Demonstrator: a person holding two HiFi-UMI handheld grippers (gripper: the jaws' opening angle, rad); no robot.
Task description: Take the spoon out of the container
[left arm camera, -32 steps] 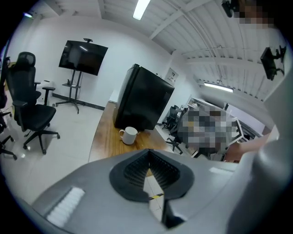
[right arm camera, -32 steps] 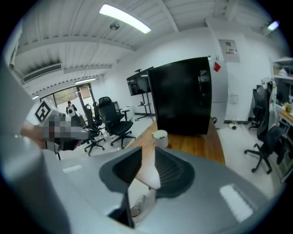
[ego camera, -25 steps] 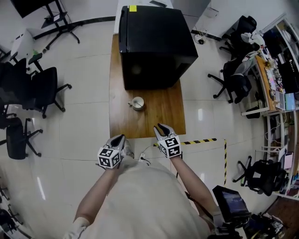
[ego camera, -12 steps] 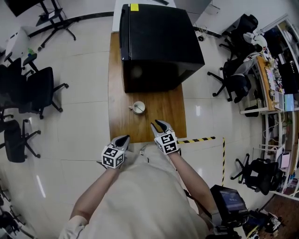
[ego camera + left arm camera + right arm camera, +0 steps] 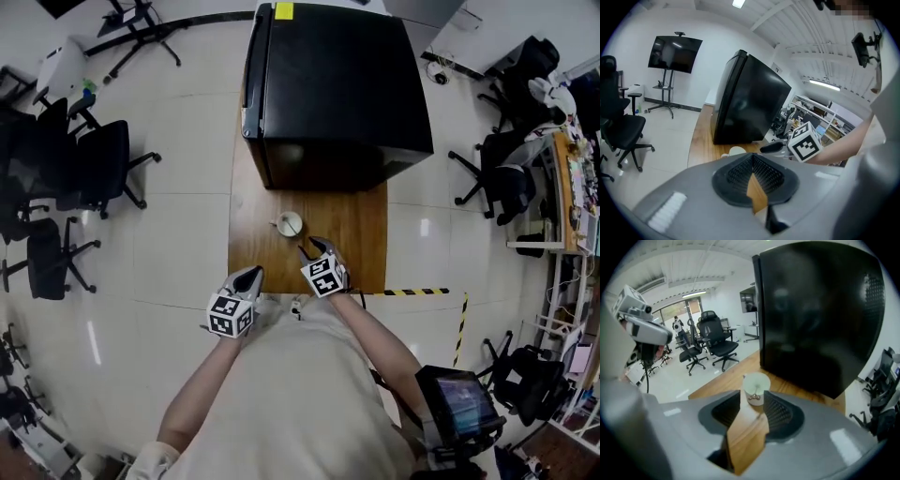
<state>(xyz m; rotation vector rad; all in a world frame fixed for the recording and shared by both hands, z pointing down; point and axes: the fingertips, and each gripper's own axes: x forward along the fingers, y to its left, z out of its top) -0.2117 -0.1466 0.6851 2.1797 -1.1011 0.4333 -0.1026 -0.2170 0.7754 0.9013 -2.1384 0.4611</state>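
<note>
A small white cup point(image 5: 290, 224) stands on the wooden table point(image 5: 361, 246) in front of a big black box point(image 5: 333, 89). In the right gripper view the cup point(image 5: 756, 384) holds a thin metal spoon point(image 5: 756, 389) that leans inside it. My right gripper point(image 5: 310, 249) hovers over the table just short of the cup. Its jaws have just been opening and stand open, with nothing between them. My left gripper point(image 5: 251, 275) is at the table's near left edge, shut and empty. The left gripper view shows the cup point(image 5: 737, 151) and the right gripper's marker cube point(image 5: 805, 142).
The black box point(image 5: 820, 319) fills the far half of the table right behind the cup. Office chairs point(image 5: 84, 173) stand on the tiled floor to the left. Yellow and black tape point(image 5: 417, 292) marks the floor at the table's near right corner.
My right gripper has moved forward and down over the table toward the cup, and its jaws have parted. My left gripper has come forward to the table's edge.
</note>
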